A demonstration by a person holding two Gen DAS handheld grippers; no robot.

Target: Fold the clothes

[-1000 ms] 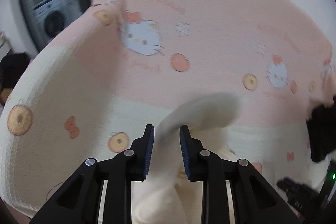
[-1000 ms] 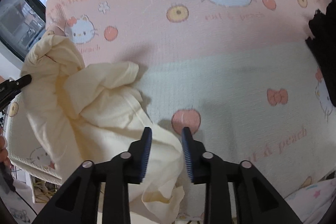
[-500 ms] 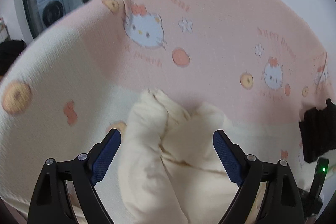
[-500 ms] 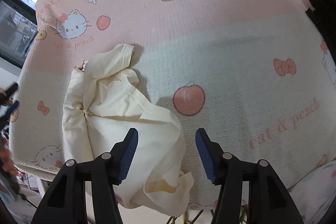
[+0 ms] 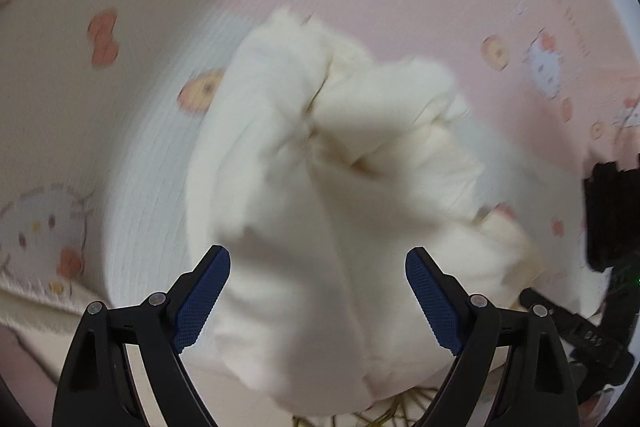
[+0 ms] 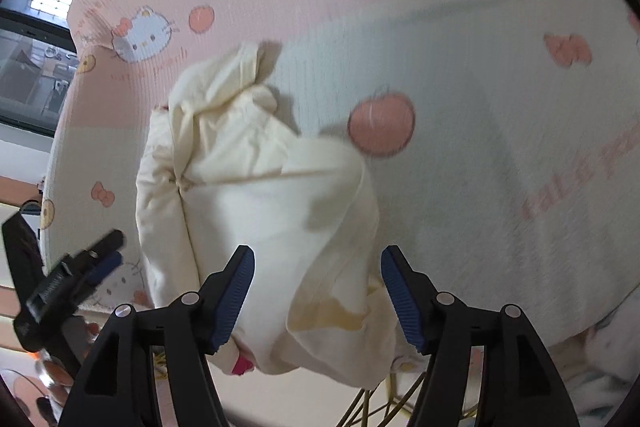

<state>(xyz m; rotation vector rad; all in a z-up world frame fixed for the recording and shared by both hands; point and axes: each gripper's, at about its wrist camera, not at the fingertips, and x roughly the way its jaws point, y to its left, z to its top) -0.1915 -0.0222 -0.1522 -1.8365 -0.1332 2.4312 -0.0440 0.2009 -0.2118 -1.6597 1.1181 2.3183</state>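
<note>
Folding is barely starting: the cream garment [image 6: 264,195] is lying in a crumpled heap at the near left edge of the table cover [image 6: 480,75], with its near end hanging over the edge, nothing is spread flat and no fold is showing. The left gripper [image 5: 318,297] is pointing steeply down over the heap, its jaws have just been opening and are now standing wide apart, with cloth bulging up between them but neither pad pressing on it. The right gripper [image 6: 318,297] is hovering over the overhanging near end, its jaws have just been opening too and are standing apart, cloth between them but not pinched. So neither is holding anything. I'm reading it as all the work remaining: finding corners or hem, pulling the garment out flat on the cover, then making the folds. A dark object [image 5: 612,215] is sitting far right, well apart from the heap, too blurred to identify
</note>
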